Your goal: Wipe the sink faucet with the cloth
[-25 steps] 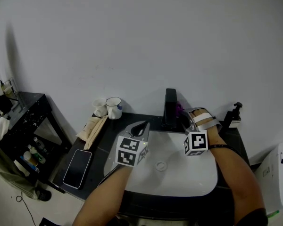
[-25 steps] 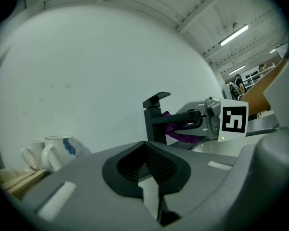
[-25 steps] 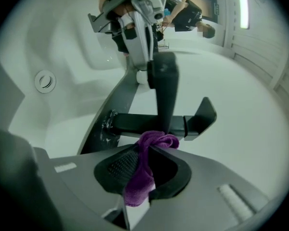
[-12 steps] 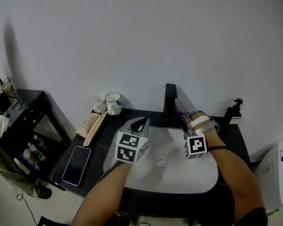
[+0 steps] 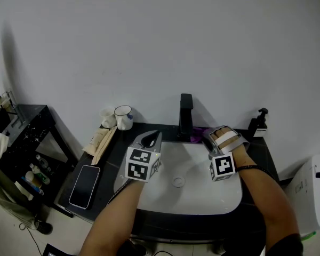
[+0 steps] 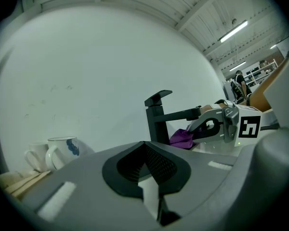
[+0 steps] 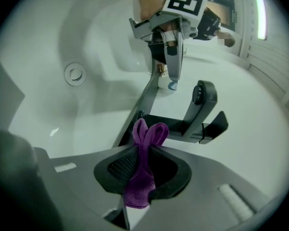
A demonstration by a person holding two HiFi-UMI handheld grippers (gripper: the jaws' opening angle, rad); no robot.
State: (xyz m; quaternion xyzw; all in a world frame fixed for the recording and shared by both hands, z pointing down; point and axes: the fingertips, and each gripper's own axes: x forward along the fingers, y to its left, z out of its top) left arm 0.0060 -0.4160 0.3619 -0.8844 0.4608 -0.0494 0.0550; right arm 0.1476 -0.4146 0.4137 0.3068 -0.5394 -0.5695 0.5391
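Observation:
The black faucet [image 5: 185, 113] stands at the back of the white sink [image 5: 213, 196]. My right gripper [image 5: 207, 136] is just right of the faucet's base, shut on a purple cloth [image 5: 197, 135]. In the right gripper view the cloth [image 7: 143, 167] is folded between the jaws of that gripper [image 7: 144, 143], close to the faucet [image 7: 202, 114]. My left gripper [image 5: 149, 138] hovers over the basin's left side, shut on nothing. The left gripper view shows its own tips [image 6: 147, 150], the faucet [image 6: 156, 117], the cloth [image 6: 182, 137] and the right gripper [image 6: 221, 124].
Two mugs [image 5: 120, 117] and a flat packet [image 5: 98, 140] sit on the dark counter at left, with a phone [image 5: 84, 186] nearer the front. A soap dispenser [image 5: 257, 122] stands at back right. The drain [image 5: 178, 182] lies mid-basin. A black shelf [image 5: 21, 137] stands far left.
My right gripper has slid lower along the faucet with the cloth, toward its base. The left gripper stays about where it was. The head view has shifted slightly.

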